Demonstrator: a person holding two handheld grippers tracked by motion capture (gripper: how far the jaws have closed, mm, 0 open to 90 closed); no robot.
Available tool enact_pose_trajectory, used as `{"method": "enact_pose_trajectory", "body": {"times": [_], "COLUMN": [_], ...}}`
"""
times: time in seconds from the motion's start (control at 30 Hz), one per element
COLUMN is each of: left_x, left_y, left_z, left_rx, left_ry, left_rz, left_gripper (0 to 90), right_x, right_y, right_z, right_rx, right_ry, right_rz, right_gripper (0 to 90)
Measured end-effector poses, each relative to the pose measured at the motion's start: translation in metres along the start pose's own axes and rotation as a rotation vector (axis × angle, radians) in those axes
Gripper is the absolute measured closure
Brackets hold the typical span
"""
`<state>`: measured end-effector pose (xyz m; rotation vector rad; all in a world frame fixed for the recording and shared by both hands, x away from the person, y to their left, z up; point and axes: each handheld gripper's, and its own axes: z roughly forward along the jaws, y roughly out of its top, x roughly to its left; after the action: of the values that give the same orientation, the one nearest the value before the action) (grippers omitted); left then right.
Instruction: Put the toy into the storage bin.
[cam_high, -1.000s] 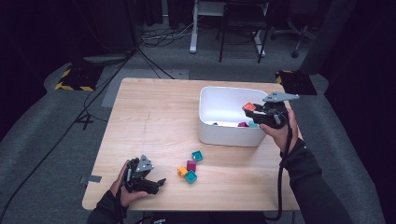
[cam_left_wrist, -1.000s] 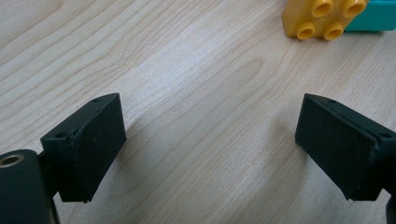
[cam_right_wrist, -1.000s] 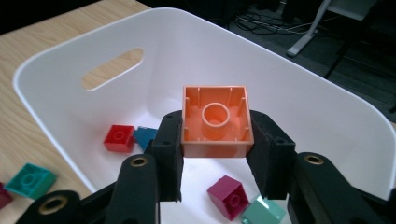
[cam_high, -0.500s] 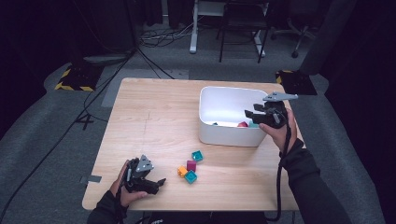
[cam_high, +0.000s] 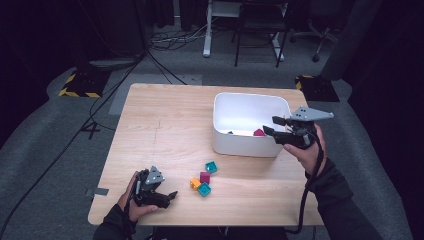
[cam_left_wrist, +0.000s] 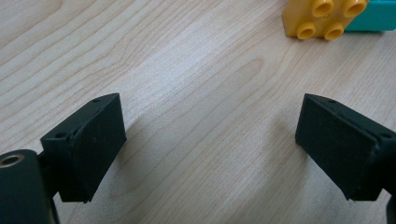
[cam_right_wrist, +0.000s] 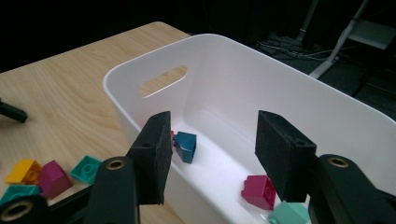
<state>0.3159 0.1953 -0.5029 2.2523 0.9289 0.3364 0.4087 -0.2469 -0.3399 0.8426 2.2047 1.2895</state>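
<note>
My right claw (cam_high: 274, 126) hangs over the near right rim of the bin (cam_high: 245, 145), which sits on the desk (cam_high: 165, 125) with bricks (cam_right_wrist: 257, 191) inside. Four loose bricks (cam_high: 202, 180) lie in front of the bin; my left claw (cam_high: 170, 196) rests left of them.

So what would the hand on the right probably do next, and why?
Likely swing the right gripper back toward the loose blocks on the table. Its jaws have just been opening and hold nothing, it hangs at the white bin where blocks already lie, and four more wait outside.
</note>
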Motion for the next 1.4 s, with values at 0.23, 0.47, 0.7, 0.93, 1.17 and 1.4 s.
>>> {"method": "enact_pose_trajectory", "body": {"times": [0.23, 0.47, 0.7, 0.93, 1.17, 1.4], "left_x": [0.000, 0.000, -0.001, -0.001, -0.001, -0.002], "left_y": [0.000, 0.000, 0.000, -0.001, -0.001, -0.001], "left_z": [0.000, 0.000, 0.000, 0.000, 0.000, -0.001], "left_rx": [0.000, 0.000, 0.002, -0.003, -0.003, -0.003], "left_ry": [0.000, 0.000, -0.005, 0.001, 0.003, 0.004], "left_rz": [-0.001, -0.001, -0.008, -0.008, -0.009, -0.010], "left_gripper": [8.8, 8.8, 8.8, 8.8, 8.8, 8.8], "right_x": [0.036, 0.067, 0.088, 0.099, 0.111, 0.123], "right_y": [-0.016, -0.042, -0.070, -0.081, -0.081, -0.080], "right_z": [-0.001, 0.027, 0.077, 0.115, 0.138, 0.153], "right_rx": [0.009, 0.053, 0.160, 0.229, 0.260, 0.283], "right_ry": [0.064, 0.148, 0.210, 0.228, 0.236, 0.230], "right_rz": [-0.079, -0.104, -0.157, -0.168, -0.179, -0.188], "right_gripper": [45.8, 44.3, 41.7, 40.9, 39.1, 38.7]}}
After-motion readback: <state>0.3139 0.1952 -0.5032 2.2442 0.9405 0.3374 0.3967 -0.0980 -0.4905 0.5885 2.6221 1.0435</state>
